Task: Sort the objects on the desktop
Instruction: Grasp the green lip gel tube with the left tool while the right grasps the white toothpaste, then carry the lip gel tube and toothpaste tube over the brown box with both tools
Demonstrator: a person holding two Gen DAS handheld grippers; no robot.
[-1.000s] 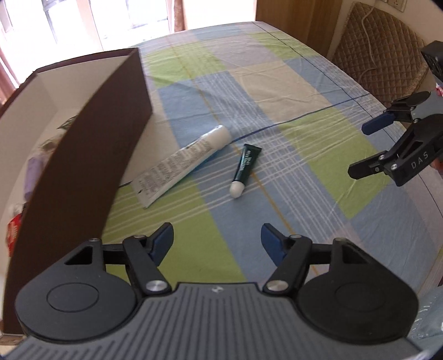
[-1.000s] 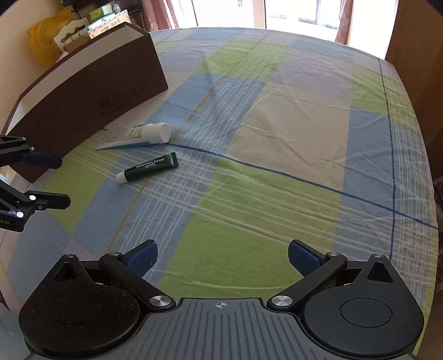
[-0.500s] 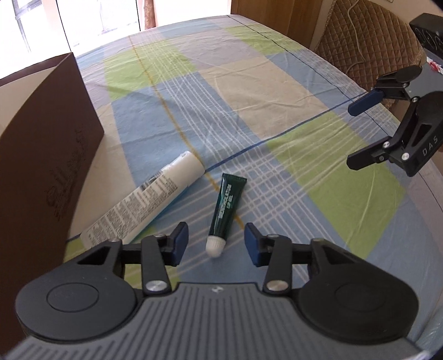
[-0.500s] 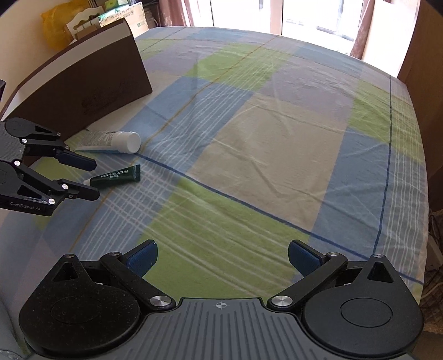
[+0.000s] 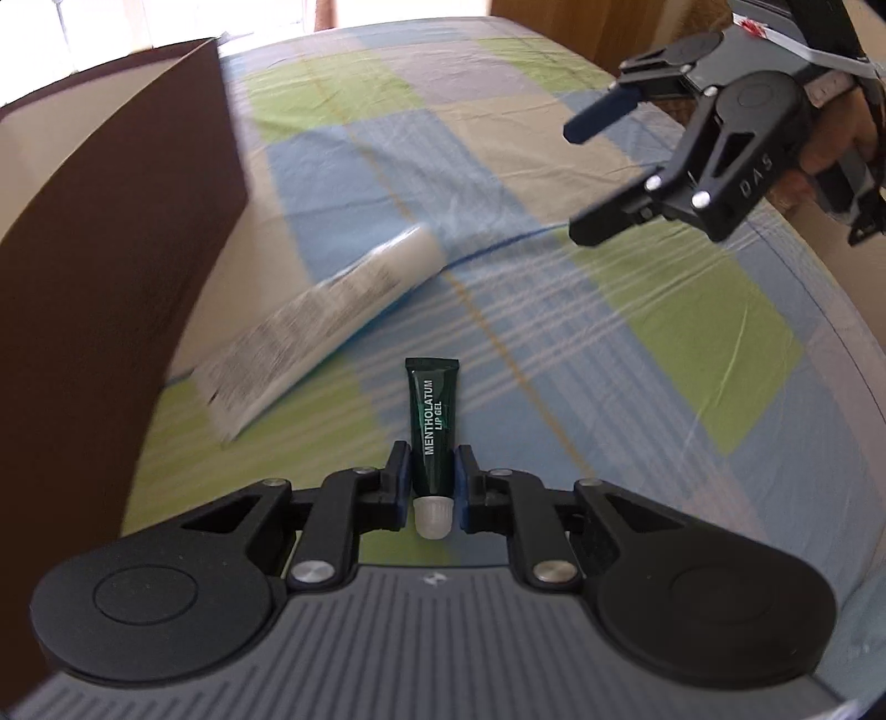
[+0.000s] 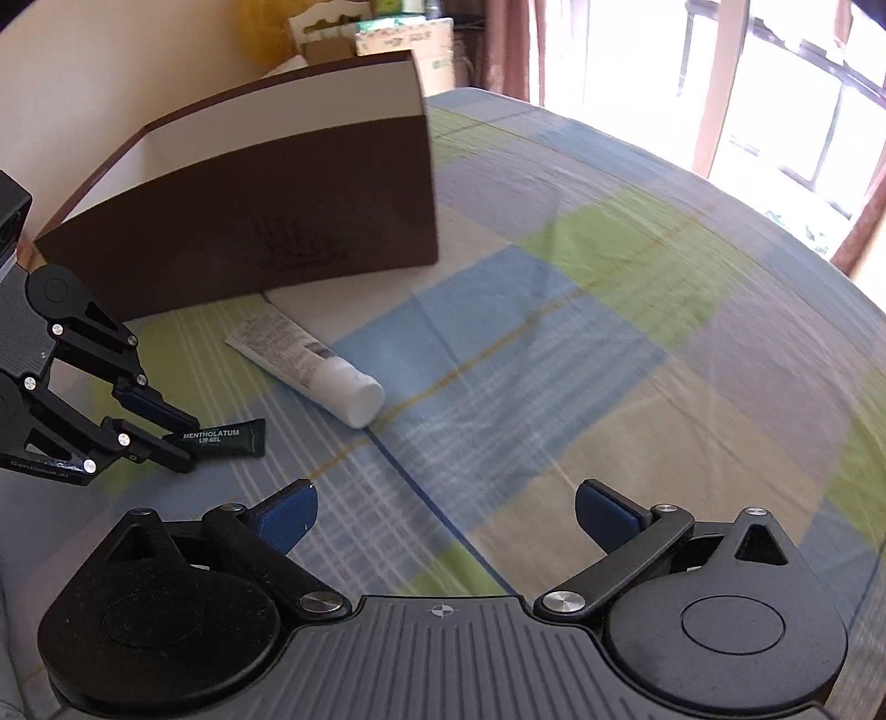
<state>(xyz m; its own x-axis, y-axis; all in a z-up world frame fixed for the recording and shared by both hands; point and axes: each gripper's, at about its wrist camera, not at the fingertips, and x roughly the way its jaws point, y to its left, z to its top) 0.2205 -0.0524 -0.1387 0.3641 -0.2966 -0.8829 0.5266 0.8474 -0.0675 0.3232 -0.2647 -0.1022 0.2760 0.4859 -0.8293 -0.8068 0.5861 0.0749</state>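
Note:
A small dark green lip gel tube (image 5: 433, 426) with a white cap sits between the blue pads of my left gripper (image 5: 433, 482), which is shut on its cap end. In the right wrist view the same tube (image 6: 224, 438) sticks out of the left gripper (image 6: 177, 437) just above the cloth. A larger white tube (image 5: 326, 318) (image 6: 315, 368) lies on the checked tablecloth beside the tall brown box (image 5: 111, 266) (image 6: 249, 232). My right gripper (image 6: 446, 515) is open and holds nothing, hovering over the cloth; it shows in the left wrist view (image 5: 576, 183) at the upper right.
The checked tablecloth (image 6: 609, 343) covers the whole table. The brown box is open at the top with a pale inside. A person's hand (image 5: 830, 149) holds the right gripper. Cardboard boxes (image 6: 404, 39) and a window stand behind the table.
My left gripper went from open around the green tube to shut on its cap end. The right gripper has moved closer to the white tube and the box.

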